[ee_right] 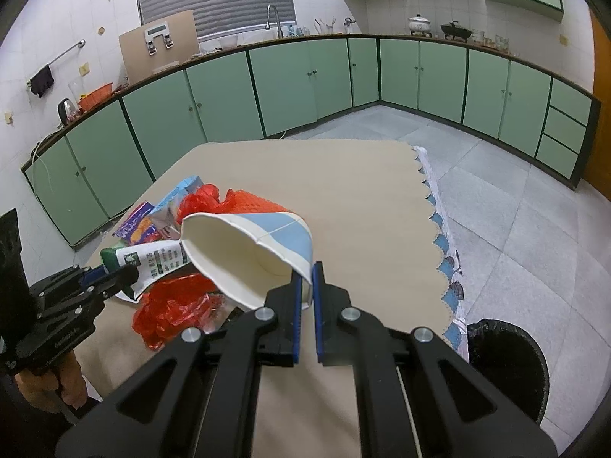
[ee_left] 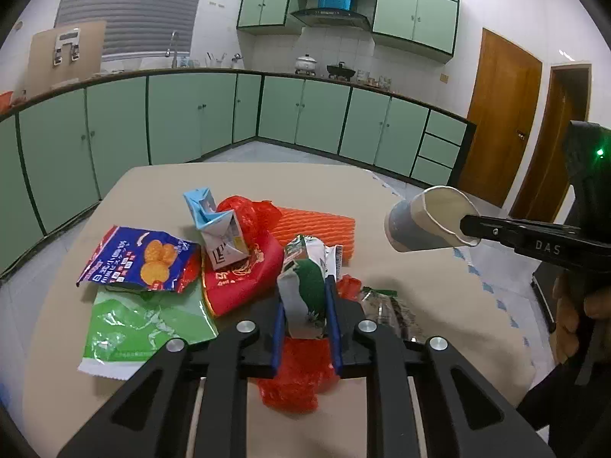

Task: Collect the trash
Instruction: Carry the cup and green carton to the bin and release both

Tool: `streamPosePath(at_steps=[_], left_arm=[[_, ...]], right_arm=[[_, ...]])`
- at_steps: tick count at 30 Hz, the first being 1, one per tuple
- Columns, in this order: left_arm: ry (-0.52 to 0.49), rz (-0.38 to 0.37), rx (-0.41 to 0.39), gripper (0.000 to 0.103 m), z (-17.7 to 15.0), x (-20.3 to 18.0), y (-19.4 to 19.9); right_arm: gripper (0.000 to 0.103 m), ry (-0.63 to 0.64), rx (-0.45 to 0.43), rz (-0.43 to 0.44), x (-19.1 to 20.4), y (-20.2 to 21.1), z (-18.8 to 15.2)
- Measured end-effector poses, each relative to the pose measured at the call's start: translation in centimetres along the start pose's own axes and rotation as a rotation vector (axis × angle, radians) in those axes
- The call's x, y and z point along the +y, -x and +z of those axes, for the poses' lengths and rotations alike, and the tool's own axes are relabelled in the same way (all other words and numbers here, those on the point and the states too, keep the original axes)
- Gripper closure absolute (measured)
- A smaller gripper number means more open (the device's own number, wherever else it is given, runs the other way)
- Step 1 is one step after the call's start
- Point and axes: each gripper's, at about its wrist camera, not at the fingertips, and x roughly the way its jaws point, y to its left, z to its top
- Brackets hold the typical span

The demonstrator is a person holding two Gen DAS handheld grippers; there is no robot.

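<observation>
Left gripper (ee_left: 305,305) I have clamped on green-white carton (ee_left: 305,286), mid-table (ee_left: 267,175) among wrappers. Right gripper (ee_right: 307,267) pinches rim of paper cup (ee_right: 244,252), held above table's right edge, bin (ee_right: 508,366) below.

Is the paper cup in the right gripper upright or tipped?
Tipped: the paper cup lies sideways, pinched at its rim by the right gripper, empty inside.
</observation>
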Motion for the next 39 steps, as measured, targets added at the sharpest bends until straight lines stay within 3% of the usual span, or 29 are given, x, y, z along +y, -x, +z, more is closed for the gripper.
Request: streamPosePath(at_steps=[23,29,39], left_arm=[[-0.059,-0.03,-0.081,0.085,1.9,-5.8,7.6],[-0.081,-0.066,-0.082,0.085,2.0,-8.1,8.3],[-0.163,-0.192,-0.045,0.085,2.1,-16.2,5.6]], right_arm=[[0.099,-0.019,-0.092,-0.022,-1.6,9.0,-0.8],[0.099,-0.049,-0.107,-0.069,-4.0,12.3,-2.1],[0.099,-0.137,-0.111,-0.192,-10.9,16.8,-5.9]])
